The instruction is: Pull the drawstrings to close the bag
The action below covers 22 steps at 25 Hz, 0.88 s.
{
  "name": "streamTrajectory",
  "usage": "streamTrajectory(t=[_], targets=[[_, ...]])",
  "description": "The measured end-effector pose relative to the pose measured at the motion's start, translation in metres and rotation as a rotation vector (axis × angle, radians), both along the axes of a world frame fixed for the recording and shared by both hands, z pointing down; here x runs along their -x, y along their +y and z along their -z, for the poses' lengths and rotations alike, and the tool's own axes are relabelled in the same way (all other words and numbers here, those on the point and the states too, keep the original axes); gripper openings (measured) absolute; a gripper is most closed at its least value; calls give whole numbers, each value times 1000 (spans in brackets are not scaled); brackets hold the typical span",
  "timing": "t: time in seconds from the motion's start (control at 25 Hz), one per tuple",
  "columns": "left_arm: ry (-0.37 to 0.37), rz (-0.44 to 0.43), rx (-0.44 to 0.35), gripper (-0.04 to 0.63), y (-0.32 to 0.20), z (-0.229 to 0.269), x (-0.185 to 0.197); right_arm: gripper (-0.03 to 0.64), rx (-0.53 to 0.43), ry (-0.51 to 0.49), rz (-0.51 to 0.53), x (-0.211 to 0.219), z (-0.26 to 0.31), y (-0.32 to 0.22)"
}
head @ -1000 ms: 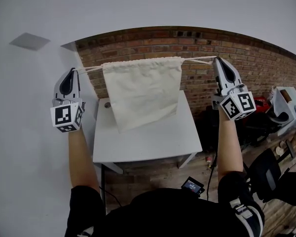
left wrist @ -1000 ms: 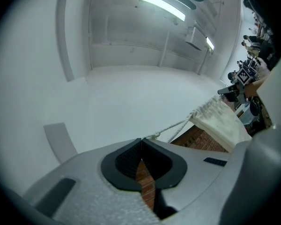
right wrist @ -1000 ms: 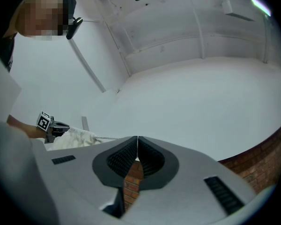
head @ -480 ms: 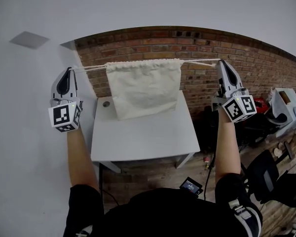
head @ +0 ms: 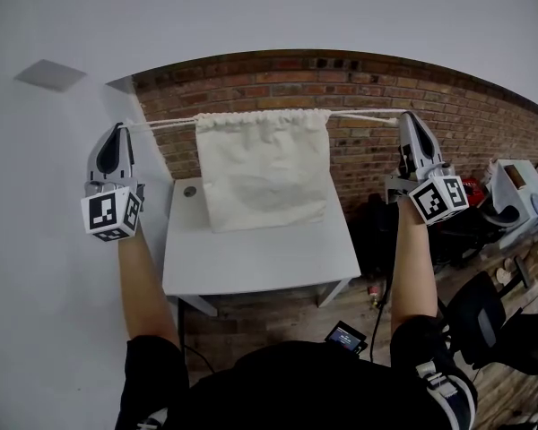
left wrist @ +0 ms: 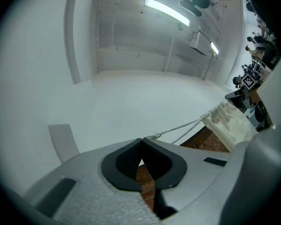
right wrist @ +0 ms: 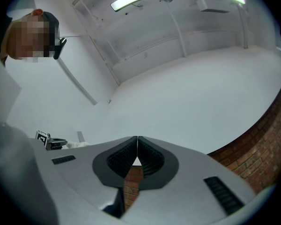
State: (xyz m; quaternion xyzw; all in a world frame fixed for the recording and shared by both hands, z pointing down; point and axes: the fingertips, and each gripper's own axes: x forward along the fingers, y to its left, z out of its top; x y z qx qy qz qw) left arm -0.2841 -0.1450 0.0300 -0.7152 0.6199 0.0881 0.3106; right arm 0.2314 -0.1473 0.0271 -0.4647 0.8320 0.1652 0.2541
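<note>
Both arms stretched forward, spread wide: left forearm (head: 143, 280), right forearm (head: 412, 258). The left gripper (head: 118, 131) points up, fingers clamped on the left drawstring (head: 166, 124). The right gripper (head: 407, 117) mirrors it, fingers closed, with the right drawstring (head: 363, 116) ending at its tips.
</note>
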Motion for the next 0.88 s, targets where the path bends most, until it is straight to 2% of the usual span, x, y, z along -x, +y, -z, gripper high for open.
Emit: streamTrajectory(t=[0.44, 0.88], targets=[[77, -59, -24, 17, 3, 0, 11, 8, 11, -78, 52, -12, -2, -4], [33, -18, -49, 15, 10, 4, 13, 8, -6, -111, 38, -18, -2, -6]])
